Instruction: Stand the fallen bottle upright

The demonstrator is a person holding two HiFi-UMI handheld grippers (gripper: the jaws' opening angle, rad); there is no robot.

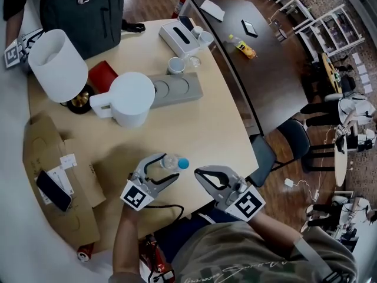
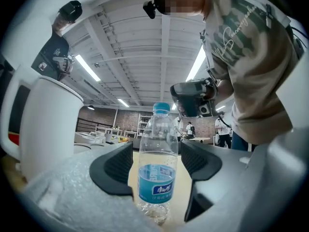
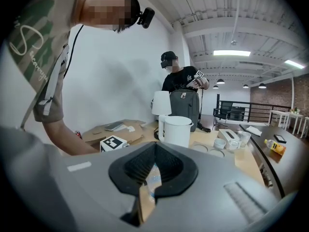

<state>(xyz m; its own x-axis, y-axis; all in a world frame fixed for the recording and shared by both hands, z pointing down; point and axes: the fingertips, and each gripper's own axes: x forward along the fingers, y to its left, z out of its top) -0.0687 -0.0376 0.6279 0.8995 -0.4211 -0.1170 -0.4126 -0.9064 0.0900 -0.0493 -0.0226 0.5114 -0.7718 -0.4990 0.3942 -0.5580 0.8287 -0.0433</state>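
Observation:
A clear water bottle with a blue cap and blue label stands upright on the beige table, near its front edge. My left gripper is open around it. In the left gripper view the bottle rises between the two black pads, with a gap on each side. My right gripper hovers just right of the bottle, holding nothing. Its jaws are shut in the right gripper view, and only a sliver of the bottle shows through them.
Behind the bottle stand a white kettle, a white lamp, a grey tray, cups and a tissue box. Cardboard with a phone lies at left. A dark table and chair are at right.

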